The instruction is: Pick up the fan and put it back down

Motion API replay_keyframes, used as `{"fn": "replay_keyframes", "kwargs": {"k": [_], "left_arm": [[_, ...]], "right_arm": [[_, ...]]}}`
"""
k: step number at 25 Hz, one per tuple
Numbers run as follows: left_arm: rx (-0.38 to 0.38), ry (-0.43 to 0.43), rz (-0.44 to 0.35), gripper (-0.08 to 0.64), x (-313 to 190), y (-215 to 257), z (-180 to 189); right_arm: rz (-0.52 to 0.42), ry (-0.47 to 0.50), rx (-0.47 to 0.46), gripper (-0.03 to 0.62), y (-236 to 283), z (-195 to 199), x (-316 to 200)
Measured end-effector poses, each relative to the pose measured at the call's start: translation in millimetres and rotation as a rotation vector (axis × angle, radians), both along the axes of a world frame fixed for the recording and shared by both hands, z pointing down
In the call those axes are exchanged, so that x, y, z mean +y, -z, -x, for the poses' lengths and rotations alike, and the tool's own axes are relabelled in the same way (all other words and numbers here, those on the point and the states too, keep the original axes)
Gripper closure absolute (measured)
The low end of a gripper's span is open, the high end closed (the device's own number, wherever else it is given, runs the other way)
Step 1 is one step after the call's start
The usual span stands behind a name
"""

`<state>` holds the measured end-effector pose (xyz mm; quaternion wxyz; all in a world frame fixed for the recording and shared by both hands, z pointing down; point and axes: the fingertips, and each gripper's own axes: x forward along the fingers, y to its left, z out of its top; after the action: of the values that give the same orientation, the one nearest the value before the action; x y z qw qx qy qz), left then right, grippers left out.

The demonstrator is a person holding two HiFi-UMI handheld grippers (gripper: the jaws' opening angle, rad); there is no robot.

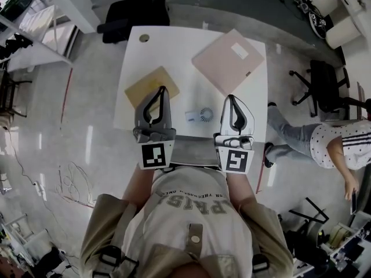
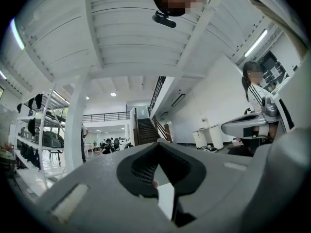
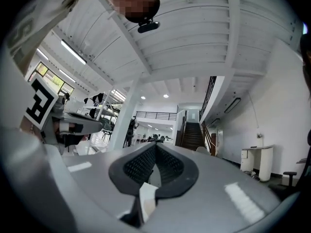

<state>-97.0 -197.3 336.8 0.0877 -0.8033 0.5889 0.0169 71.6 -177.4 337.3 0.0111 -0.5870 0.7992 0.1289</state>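
Flanking the fan [image 1: 206, 114] on the table [image 1: 174, 57] (untouched): left gripper [image 1: 163, 90] and right gripper [image 1: 231, 98], jaws pressed together, empty.

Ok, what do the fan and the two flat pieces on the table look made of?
The fan looks like pale plastic, going by its round slotted grille; too small to be sure. The tan flat piece is matte brown, like cardboard or a mailer. The pink flat piece is matte, like paper or card, with a white label.
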Motion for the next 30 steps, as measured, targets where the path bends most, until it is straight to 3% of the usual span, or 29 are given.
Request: {"fn": "replay_keyframes", "kwargs": {"k": [10,17,30], "left_arm": [[0.002,-0.016,-0.018,0.550,0,7,-8],[0.002,-0.012,-0.019,0.551,0,5,-8],[-0.005,-0.011,0.002,0.551,0,-4,-11]], "right_arm": [[-0.035,-0.023,0.023,0.591,1,-9,3],[-0.024,-0.067,0.030,0.594,-4,-14,1],[-0.009,-0.063,0.026,0.594,-3,-13,-1]]}}
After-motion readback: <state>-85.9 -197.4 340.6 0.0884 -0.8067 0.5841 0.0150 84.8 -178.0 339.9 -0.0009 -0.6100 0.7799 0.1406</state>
